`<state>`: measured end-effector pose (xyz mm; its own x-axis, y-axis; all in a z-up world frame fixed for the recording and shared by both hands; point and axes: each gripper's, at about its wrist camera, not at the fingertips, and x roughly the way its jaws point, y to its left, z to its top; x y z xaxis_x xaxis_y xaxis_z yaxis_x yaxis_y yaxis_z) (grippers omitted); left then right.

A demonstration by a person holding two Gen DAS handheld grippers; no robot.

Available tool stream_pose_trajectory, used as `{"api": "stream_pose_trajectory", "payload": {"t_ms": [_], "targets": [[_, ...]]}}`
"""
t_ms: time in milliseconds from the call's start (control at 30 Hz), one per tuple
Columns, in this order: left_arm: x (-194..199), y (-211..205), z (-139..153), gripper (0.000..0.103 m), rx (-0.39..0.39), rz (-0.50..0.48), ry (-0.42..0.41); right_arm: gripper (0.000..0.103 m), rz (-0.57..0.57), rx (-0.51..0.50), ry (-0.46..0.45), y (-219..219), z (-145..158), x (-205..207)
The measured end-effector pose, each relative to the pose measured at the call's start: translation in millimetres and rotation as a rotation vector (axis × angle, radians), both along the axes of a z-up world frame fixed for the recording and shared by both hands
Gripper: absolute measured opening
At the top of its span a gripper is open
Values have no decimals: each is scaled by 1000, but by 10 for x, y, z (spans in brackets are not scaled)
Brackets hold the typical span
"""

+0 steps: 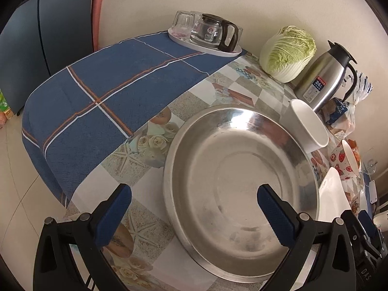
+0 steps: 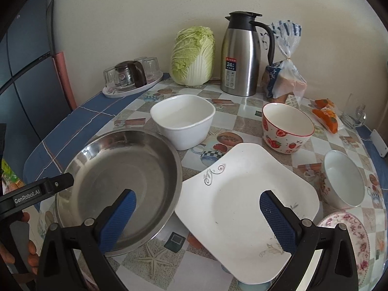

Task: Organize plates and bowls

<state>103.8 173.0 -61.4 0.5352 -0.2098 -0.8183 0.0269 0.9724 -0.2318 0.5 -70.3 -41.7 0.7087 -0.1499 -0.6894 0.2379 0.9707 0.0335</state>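
Steel pan [image 2: 121,184] sat near-left on the table [image 2: 245,118], its rim overlapping the square white plate [image 2: 245,194]. Plate looked stiff, glazed, slippery, breakable; best pinched at its near rim. Left gripper [image 1: 194,215] and right gripper [image 2: 197,220] both spread, empty.

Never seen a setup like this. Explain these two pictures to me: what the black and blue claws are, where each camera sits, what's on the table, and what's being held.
The claws are two hand-held grippers, one in each of a person's hands; each carries a wide-angle camera looking along its blue fingers. One picture is from the left gripper, open over the steel basin. The other is from the right gripper, open over the square white plate. Nothing is held. The table also carries a white square bowl, a strawberry bowl, a small white bowl, a floral plate, a cabbage and a thermos jug.
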Motion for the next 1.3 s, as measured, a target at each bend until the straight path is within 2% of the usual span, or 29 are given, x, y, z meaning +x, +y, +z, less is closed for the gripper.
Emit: {"api": "stream_pose_trajectory", "payload": {"t_ms": [100, 167, 233, 300, 367, 433, 500, 533, 600, 733, 900, 1000, 1300], "targets": [[26, 36, -50, 102, 32, 22, 5, 103, 12, 0, 0, 25, -13, 98], [35, 46, -74, 96, 35, 15, 7, 103, 20, -4, -4, 25, -18, 175], [47, 38, -91, 77, 39, 8, 11, 101, 26, -6, -1, 21, -22, 265], [79, 22, -128, 70, 37, -1, 26, 91, 33, 20, 0, 5, -31, 348], [96, 15, -166, 67, 32, -8, 38, 86, 42, 54, 10, -15, -58, 440], [109, 19, -199, 58, 25, -8, 49, 79, 59, 71, 21, -19, -95, 527], [127, 19, -226, 53, 24, -9, 52, 66, 85, 88, 40, -19, -141, 609], [129, 13, -238, 51, 28, -11, 54, 63, 97, 93, 50, -15, -165, 646], [139, 7, -263, 49, 39, -13, 64, 53, 116, 108, 70, -12, -216, 708], [145, -14, -275, 43, 55, -20, 60, 38, 120, 118, 95, -21, -299, 800], [148, -46, -287, 41, 72, -38, 46, 15, 92, 128, 131, -88, -416, 883], [155, -69, -290, 41, 79, -46, 37, 13, 91, 148, 134, -137, -445, 898], [135, -40, -297, 29, 85, -32, 25, 13, 92, 170, 136, -150, -463, 911]]}}
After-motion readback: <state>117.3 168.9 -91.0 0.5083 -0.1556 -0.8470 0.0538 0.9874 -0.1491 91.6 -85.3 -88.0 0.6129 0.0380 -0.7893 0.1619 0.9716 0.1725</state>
